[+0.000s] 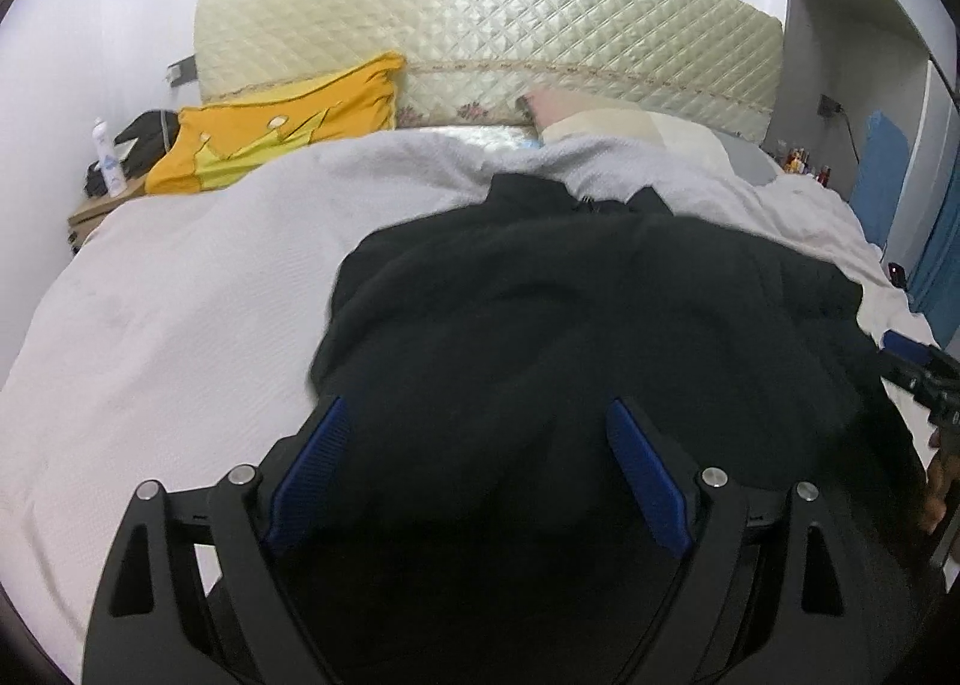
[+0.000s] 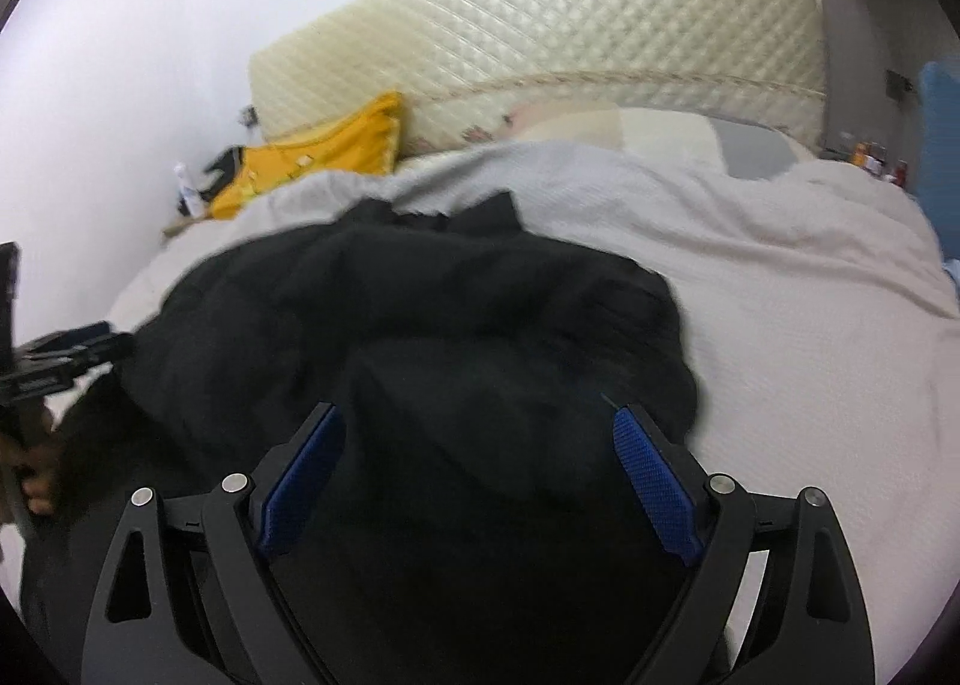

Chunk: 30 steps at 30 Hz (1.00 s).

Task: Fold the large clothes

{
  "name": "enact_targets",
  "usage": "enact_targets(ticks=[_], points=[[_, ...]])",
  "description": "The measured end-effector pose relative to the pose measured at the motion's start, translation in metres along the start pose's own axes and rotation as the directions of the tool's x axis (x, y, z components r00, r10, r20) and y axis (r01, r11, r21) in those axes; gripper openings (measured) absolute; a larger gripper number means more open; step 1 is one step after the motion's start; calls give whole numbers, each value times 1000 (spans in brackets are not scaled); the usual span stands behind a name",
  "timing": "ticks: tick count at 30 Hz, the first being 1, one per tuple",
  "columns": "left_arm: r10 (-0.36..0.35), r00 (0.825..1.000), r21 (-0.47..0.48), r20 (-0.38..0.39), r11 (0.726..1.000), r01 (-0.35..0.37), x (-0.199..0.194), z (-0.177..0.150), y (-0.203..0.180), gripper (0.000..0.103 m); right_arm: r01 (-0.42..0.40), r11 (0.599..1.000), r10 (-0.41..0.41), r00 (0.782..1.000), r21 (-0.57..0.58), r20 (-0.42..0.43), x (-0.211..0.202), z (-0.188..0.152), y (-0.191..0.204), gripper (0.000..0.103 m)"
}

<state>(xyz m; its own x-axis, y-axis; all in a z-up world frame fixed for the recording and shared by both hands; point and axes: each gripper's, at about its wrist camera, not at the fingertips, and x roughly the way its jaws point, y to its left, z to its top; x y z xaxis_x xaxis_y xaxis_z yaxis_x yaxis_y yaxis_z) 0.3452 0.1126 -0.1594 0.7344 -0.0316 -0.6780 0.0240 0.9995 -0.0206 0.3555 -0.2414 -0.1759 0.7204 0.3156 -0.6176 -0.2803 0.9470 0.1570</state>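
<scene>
Item: crumpled black fleece garment (image 1: pixel 600 313) on white-sheeted bed (image 1: pixel 180 325), yellow pillow (image 1: pixel 282 133) at 11 o'clock; your left claw (image 1: pixel 477 421) and right claw (image 2: pixel 480 427) both gape apart over it.

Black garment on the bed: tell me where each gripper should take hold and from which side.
The black garment lies bunched on the white bedspread, collar toward the headboard. Probably best: left gripper takes its left edge, right gripper its right edge, each coming in low from the near side, since both edges lie exposed against the spread. Both are open.
</scene>
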Motion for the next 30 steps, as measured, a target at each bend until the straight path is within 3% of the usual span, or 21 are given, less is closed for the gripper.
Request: enact_targets(ticks=[4,6,14,17,23,30], points=[[41,998,-16,-42,999,-42,-6,-22,14,98,67,997,-66,997,39,-29,-18,-22,-27,90],[106,992,14,-70,994,-105,-1,-28,16,98,103,993,-99,993,57,-67,-17,-34,-39,90],[274,946,-42,-172,958,-285,41,-43,55,98,166,984,-152,972,67,-180,21,-60,-64,91],[263,952,-86,-158,957,-278,48,-41,61,98,172,984,-163,974,43,-159,28,-59,-59,91],[294,952,-127,-81,945,-303,44,-33,67,98,201,978,-201,979,60,-21,18,-42,-55,91],[309,945,-198,-106,925,-324,45,-34,84,98,234,961,-234,972,145,-16,19,-40,-77,91]])
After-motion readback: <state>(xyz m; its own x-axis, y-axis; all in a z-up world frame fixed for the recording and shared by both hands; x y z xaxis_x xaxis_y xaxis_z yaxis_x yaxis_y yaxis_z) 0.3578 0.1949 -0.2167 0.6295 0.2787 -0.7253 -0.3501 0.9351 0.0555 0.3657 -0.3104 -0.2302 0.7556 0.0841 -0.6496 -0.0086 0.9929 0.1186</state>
